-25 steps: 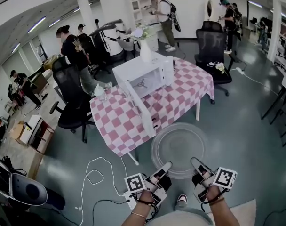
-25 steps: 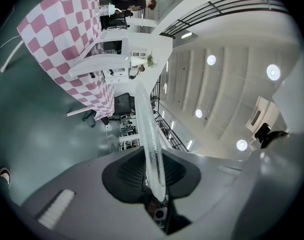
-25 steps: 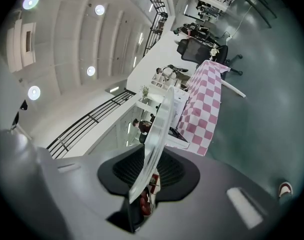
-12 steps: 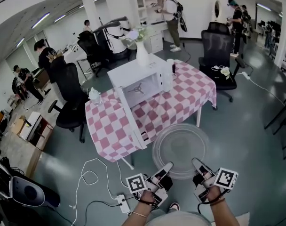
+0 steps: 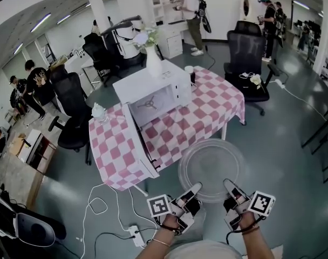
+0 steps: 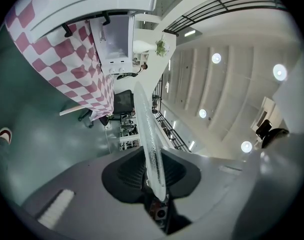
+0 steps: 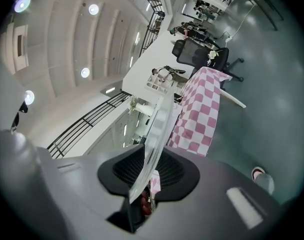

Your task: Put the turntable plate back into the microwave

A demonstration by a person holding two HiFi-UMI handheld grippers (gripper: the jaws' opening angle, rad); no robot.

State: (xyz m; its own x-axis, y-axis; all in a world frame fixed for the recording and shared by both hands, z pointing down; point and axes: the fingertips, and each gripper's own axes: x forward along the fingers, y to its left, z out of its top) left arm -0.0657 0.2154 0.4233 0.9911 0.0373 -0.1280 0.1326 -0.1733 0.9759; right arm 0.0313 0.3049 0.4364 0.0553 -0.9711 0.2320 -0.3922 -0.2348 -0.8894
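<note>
The round clear glass turntable plate point(image 5: 211, 169) hangs level in front of me, carried by both grippers at its near rim. My left gripper point(image 5: 193, 190) is shut on the rim's left part, and the plate's edge point(image 6: 151, 144) runs between its pads. On the rim's right part my right gripper point(image 5: 229, 186) is shut, with the glass edge point(image 7: 153, 144) between its pads. The white microwave point(image 5: 150, 93) stands on the table with its door point(image 5: 138, 142) swung open toward me. Its bare cavity shows the turntable hub point(image 5: 148, 104).
The table wears a pink and white checked cloth point(image 5: 199, 115). A white vase of flowers point(image 5: 153, 61) stands on the microwave. Black office chairs point(image 5: 249, 58) ring the table. Cables and a power strip point(image 5: 132, 232) lie on the floor at the left. Several people stand farther back.
Both grippers have carried the plate forward, so the table and microwave are nearer. The grips on the plate have not changed.
</note>
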